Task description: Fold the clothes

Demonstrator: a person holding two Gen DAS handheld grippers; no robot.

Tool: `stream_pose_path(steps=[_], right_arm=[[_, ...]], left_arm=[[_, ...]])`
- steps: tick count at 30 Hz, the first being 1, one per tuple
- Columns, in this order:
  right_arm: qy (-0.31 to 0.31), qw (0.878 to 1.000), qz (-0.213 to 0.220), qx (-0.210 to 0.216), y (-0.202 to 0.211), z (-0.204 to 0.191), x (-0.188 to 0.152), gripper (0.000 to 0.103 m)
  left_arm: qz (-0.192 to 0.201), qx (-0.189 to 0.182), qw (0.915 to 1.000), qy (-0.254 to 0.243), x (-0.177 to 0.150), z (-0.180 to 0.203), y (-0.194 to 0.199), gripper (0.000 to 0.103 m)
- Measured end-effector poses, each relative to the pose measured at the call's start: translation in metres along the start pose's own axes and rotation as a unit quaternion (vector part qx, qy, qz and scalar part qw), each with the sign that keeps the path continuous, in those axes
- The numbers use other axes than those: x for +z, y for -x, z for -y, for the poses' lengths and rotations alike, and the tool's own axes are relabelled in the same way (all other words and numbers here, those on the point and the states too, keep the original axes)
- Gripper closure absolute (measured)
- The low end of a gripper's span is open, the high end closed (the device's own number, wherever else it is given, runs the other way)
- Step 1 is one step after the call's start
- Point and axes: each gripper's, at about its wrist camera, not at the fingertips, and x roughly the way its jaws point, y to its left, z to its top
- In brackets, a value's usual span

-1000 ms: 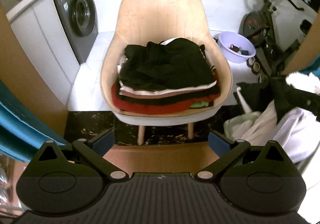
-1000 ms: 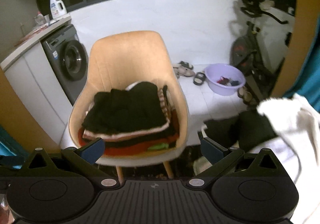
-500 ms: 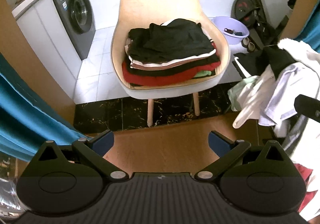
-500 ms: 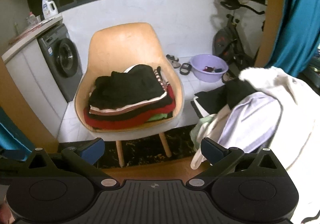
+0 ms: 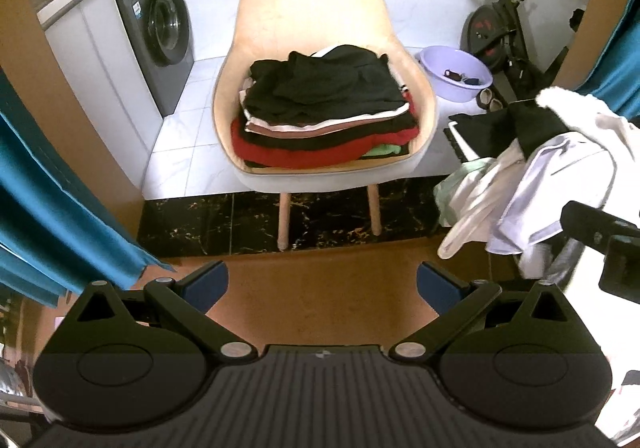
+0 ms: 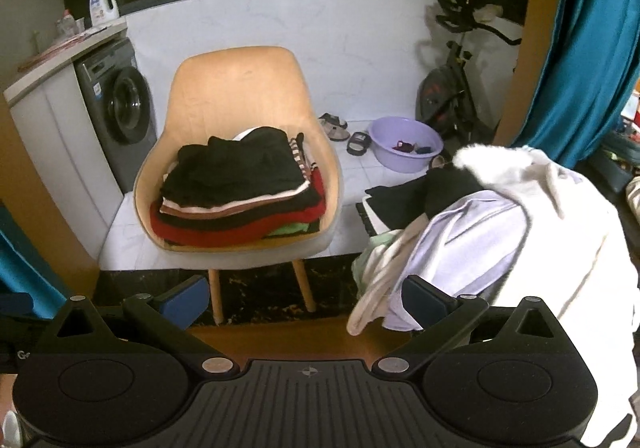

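Left wrist view shows our left gripper (image 5: 322, 284) with its blue tips wide apart and nothing between them. Ahead we see a tan chair (image 5: 316, 7) with a stack of folded clothes (image 5: 324, 115) on its seat, a black one on top. To the right sits a messy pile of clothes (image 5: 548, 167), white and pale purple. Our right gripper (image 6: 306, 298) is spread wide too, holding nothing, and the messy pile (image 6: 500, 224) is just beside its right tip.

A washing machine (image 6: 120, 107) stands left of the chair (image 6: 236, 87); a purple basin (image 6: 404, 149) and exercise bike (image 6: 452, 87) stand right.
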Motion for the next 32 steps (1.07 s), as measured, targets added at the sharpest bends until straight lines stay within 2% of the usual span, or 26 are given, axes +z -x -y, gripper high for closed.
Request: stream_pose_path(steps=[12,32], right_arm=[[-0.033,0.999,-0.038,-0.002,-0.011,0.067,-0.015,0.001],[-0.026,0.999,-0.033,0.010,-0.001,0.092,-0.019,0.001]], left_arm=[[0.007,0.014,0.9998,0.013,-0.015,0.043,0.020,0.001],[0.016,0.016,0.9997,0.008,-0.020,0.072,0.032,0.001]])
